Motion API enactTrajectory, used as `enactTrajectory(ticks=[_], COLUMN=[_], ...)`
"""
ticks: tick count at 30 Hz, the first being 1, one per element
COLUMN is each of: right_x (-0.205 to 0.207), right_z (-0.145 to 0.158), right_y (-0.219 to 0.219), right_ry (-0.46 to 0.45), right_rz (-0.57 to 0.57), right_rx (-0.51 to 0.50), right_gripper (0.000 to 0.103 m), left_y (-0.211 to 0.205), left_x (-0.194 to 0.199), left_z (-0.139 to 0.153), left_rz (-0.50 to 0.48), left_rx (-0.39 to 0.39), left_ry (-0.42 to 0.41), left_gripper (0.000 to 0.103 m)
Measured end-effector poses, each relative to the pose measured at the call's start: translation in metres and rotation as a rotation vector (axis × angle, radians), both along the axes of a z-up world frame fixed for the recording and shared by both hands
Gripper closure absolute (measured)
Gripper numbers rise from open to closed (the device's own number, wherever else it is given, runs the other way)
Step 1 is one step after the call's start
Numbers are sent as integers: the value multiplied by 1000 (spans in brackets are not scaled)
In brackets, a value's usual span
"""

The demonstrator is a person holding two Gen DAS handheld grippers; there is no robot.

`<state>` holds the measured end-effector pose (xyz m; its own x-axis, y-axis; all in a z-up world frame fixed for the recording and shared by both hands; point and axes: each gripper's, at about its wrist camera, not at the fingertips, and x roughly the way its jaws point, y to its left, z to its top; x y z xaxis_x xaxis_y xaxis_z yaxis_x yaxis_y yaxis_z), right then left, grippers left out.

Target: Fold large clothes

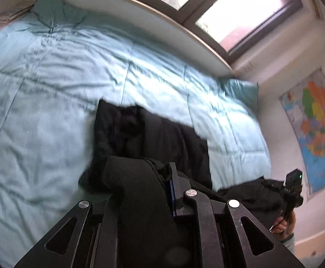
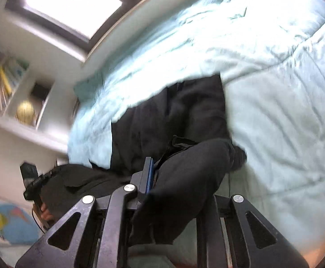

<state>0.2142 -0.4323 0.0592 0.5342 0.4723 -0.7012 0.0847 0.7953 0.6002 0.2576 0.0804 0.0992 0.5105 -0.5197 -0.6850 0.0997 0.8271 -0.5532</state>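
With both the left gripper (image 1: 162, 178) and right gripper (image 2: 160, 167) clamped on the black garment (image 1: 153, 134) above the quilt (image 1: 50, 89), thin fabric could slip free.

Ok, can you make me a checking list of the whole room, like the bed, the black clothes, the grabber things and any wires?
Surface: bed with a light blue quilt, wrinkled.
Job's things: one black garment, far end lying on the quilt, near end lifted.
Clutter: teal pillow near the wall; nothing else seen on the bed.
Grippers: left gripper shut on the black garment; right gripper shut on it too.
Cables: a thin cable seems to hang by the hand holding the left gripper.
Surroundings: window above the bed, wall map, shelves with books and a gold ball.
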Motion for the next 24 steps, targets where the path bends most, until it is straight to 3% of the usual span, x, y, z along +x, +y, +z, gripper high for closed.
enactTrajectory(ticks=[6,13,18,21,24], right_x=[95,203,242,254,254], right_z=[-7,-81,-150,-188,-194], right_y=[-9,-13,-6,-3,-3], right_ry=[13,170,255,296,309], right_rz=[-45,-81,-99,-112,-121], right_rx=[14,7,54,117,150], right_gripper=[82,79,72,66,60], left_y=[1,9,9,15,18], left_x=[98,191,216,220,218], left_z=[-26,-129,-200,-217,-214], left_rz=[79,136,140,142,116], left_rx=[-15,-37,-99,-174,-223], left_ry=[81,292,413,443,465], left_gripper=[84,83,80,77,71])
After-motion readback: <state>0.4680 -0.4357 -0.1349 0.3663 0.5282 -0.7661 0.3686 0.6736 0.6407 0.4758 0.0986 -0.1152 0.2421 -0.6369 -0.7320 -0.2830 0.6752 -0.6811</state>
